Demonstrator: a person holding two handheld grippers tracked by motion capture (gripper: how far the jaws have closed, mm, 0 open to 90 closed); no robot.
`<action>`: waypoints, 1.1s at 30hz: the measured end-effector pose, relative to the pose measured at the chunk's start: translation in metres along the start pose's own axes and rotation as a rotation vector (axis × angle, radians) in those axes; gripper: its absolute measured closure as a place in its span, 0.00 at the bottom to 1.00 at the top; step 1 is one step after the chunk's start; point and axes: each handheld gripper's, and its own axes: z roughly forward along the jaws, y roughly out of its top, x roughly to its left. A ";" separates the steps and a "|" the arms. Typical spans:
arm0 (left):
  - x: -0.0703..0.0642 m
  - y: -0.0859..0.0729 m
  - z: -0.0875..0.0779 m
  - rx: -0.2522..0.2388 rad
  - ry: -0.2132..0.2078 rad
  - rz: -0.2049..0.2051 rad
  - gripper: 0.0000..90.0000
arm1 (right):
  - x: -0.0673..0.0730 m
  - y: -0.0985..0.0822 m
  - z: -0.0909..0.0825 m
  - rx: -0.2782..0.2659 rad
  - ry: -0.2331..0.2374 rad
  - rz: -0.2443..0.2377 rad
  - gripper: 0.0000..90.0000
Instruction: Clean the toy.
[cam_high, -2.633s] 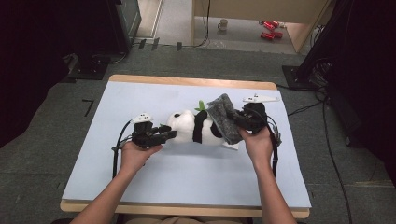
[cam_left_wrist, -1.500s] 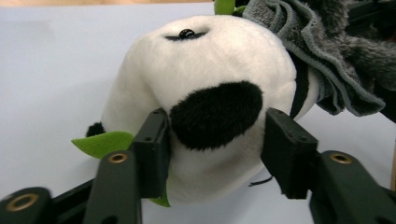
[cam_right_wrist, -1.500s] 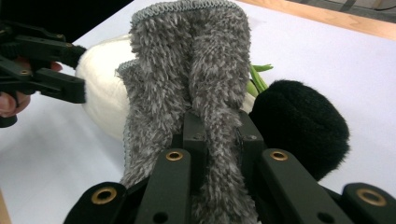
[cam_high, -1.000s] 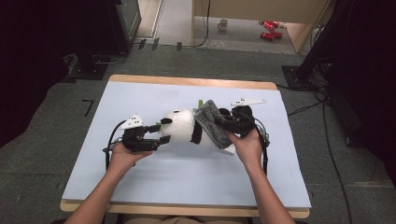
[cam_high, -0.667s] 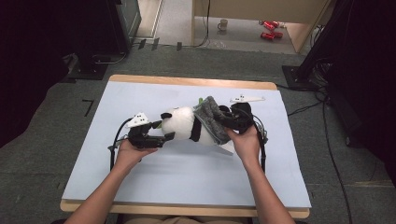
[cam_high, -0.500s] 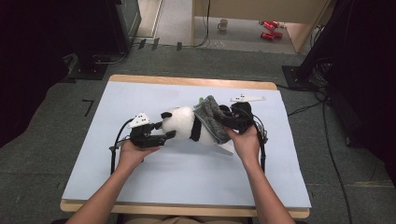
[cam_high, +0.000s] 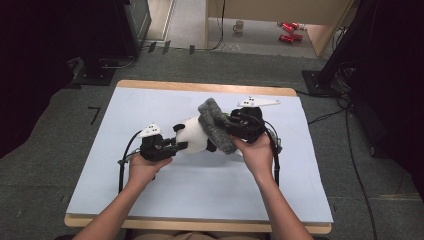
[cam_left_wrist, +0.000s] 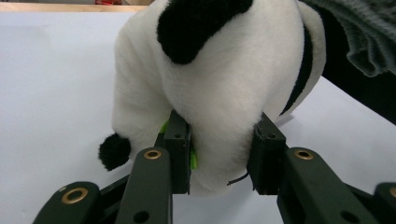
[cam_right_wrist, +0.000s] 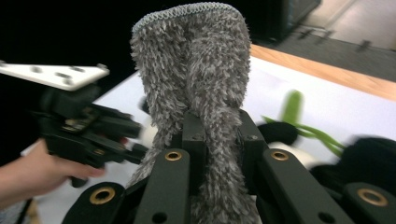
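Panda toy (cam_high: 192, 139) lies near the middle of the bench (cam_high: 150, 195), its white body between the two grippers. From the toy, the left gripper (cam_high: 175, 146) sits at about 8 o'clock and the right gripper (cam_high: 227, 125) at about 2 o'clock in the high view. The left gripper's fingers (cam_left_wrist: 180, 149) have just been closing and now press into the white plush from both sides, grasping the panda toy (cam_left_wrist: 210, 84); a bit of green shows beside the left-hand finger there. A black ear patch sits at 12 o'clock on the toy in the left gripper view, and a small black tuft at 8 o'clock. The right gripper (cam_right_wrist: 219, 135) has its fingers (cam_right_wrist: 194, 135) clenched on a grey fuzzy cloth (cam_right_wrist: 196, 65), which stands up between them with its stitched edge at 12 o'clock. In the high view the cloth (cam_high: 215, 125) drapes against the toy's right end, touching it. The left gripper (cam_right_wrist: 135, 140) shows at 9 o'clock in the right gripper view, held in a hand (cam_right_wrist: 37, 172).
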 end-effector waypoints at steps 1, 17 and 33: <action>-0.002 -0.001 0.000 -0.003 0.002 0.001 0.73 | 0.005 0.001 0.001 -0.004 0.015 -0.008 0.88; -0.006 -0.008 0.003 0.047 0.060 0.021 0.71 | 0.012 -0.033 0.063 0.072 0.023 -0.051 0.86; 0.007 -0.004 0.005 0.082 0.059 0.040 0.71 | -0.019 -0.035 0.038 0.104 -0.090 -0.045 0.87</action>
